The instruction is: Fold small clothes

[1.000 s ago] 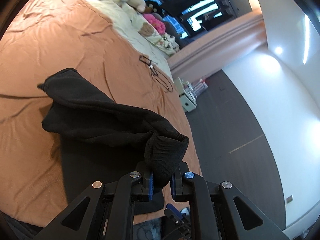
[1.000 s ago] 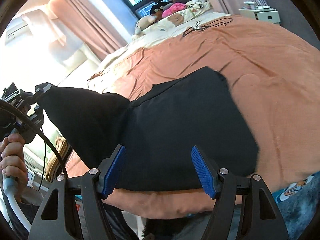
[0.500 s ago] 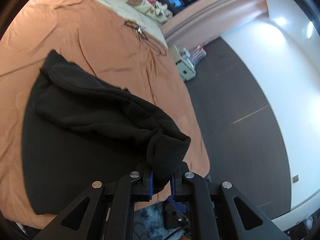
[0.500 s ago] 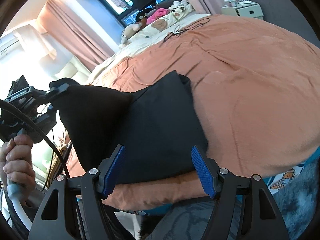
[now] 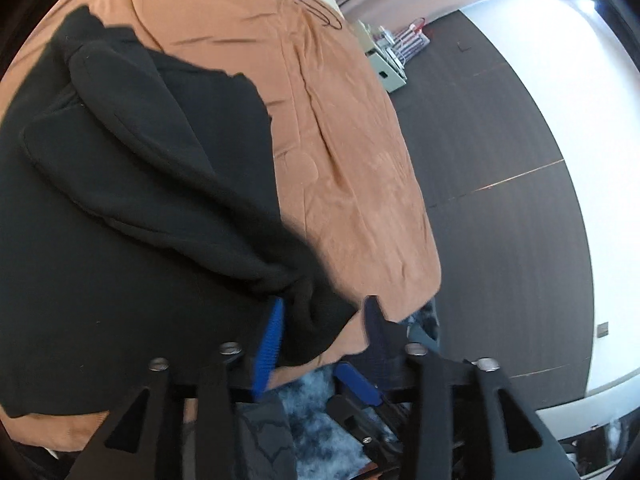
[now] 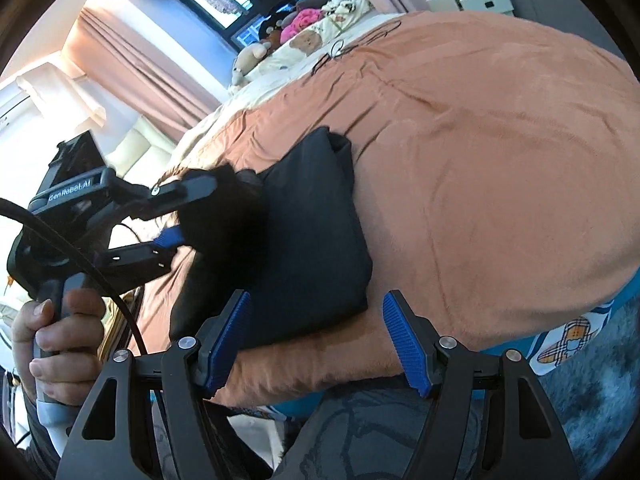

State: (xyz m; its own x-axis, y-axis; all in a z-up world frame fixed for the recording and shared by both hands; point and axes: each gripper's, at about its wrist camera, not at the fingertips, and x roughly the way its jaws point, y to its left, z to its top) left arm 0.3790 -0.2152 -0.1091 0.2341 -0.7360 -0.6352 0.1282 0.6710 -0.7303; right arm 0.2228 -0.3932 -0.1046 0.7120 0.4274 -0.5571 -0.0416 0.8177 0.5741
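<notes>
Black garment (image 5: 120,216) lies folded near the bed's (image 5: 352,184) front edge; left claw (image 5: 320,328) opening, its corner still between the jaws; right claw (image 6: 316,340) released, nearer.

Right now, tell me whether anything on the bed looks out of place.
A tangled black cord lies loose on the orange bedspread, far from the black garment. The garment's folded-over flap sits bunched and crooked, one corner between the opening jaws of the left gripper.
</notes>
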